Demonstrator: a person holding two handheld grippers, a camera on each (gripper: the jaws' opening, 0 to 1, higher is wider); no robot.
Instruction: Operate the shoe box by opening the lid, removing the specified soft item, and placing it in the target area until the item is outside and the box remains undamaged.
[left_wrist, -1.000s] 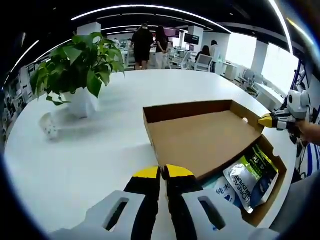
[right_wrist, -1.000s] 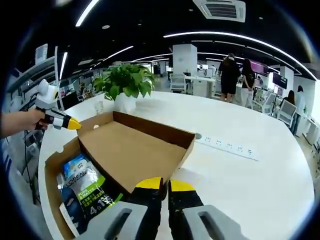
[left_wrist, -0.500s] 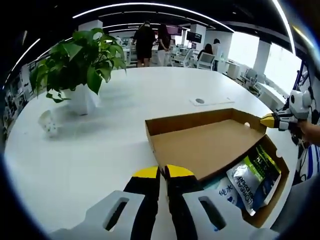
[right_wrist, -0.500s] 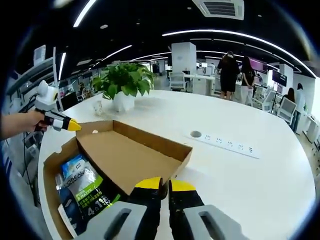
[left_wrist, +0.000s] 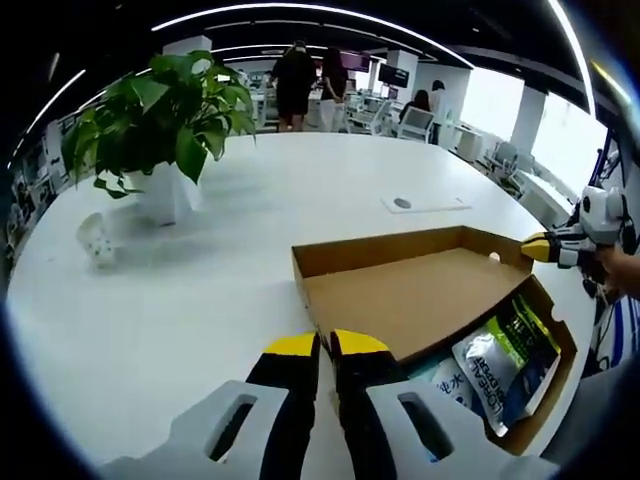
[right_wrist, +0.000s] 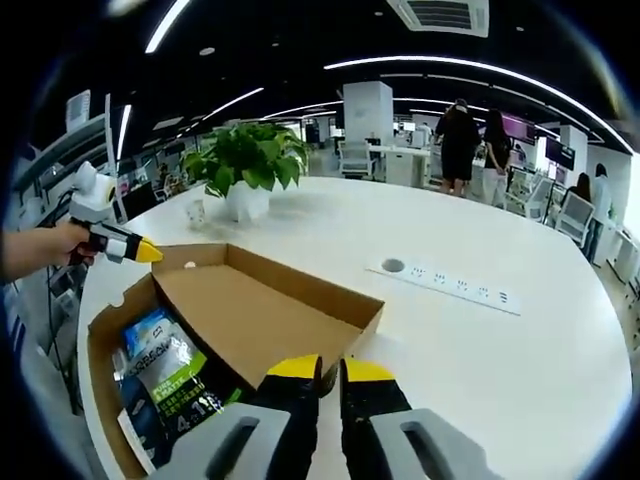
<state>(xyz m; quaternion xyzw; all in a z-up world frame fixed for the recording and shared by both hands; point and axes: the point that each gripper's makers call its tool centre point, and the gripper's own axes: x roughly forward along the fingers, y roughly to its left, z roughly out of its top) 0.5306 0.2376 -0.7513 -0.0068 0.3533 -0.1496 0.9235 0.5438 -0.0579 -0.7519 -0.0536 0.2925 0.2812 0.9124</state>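
A brown cardboard shoe box (left_wrist: 560, 375) stands on the white table, its hinged lid (left_wrist: 420, 300) swung up with the inner face showing. Inside lie soft packets: a green-and-white one (left_wrist: 505, 355) and a blue one (left_wrist: 450, 385). My left gripper (left_wrist: 325, 345) is shut on the lid's near corner. My right gripper (left_wrist: 540, 247), held in a hand, pinches the lid's opposite corner. In the right gripper view my right gripper (right_wrist: 322, 368) grips the lid (right_wrist: 260, 315) at its near corner, my left gripper (right_wrist: 145, 252) is at the far one, and the packets (right_wrist: 175, 385) lie below.
A potted plant (left_wrist: 160, 120) in a white pot and a small white cup (left_wrist: 97, 243) stand at the table's left. A power strip (right_wrist: 450, 283) lies on the table beyond the box. People (left_wrist: 295, 85) stand among desks far behind.
The lid has tipped lower and flatter, uncovering more of the table behind it, including the socket plate and power strip. Both grippers stay on the lid's corners.
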